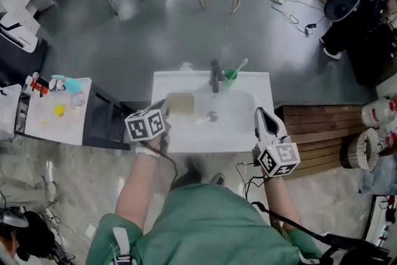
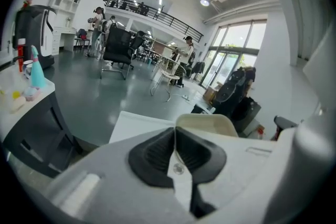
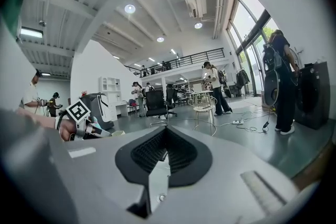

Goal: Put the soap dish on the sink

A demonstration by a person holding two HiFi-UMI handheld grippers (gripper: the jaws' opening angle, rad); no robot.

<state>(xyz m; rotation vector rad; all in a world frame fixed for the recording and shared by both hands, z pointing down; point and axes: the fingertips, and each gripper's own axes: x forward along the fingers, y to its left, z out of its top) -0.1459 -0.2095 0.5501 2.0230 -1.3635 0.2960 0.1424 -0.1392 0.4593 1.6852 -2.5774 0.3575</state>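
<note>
Left gripper point(image 2: 175, 132) jaws pinch soap dish point(image 2: 206, 123).

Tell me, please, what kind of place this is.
Probably an open office or workshop hall, not a bathroom: the sink stands alone on a bare grey floor, with an office chair and a railed balcony behind.

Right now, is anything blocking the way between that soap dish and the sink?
Nothing visible does. The left gripper holds the soap dish at the sink's left side; the faucet and green cup stand further right, at the back rim.
</note>
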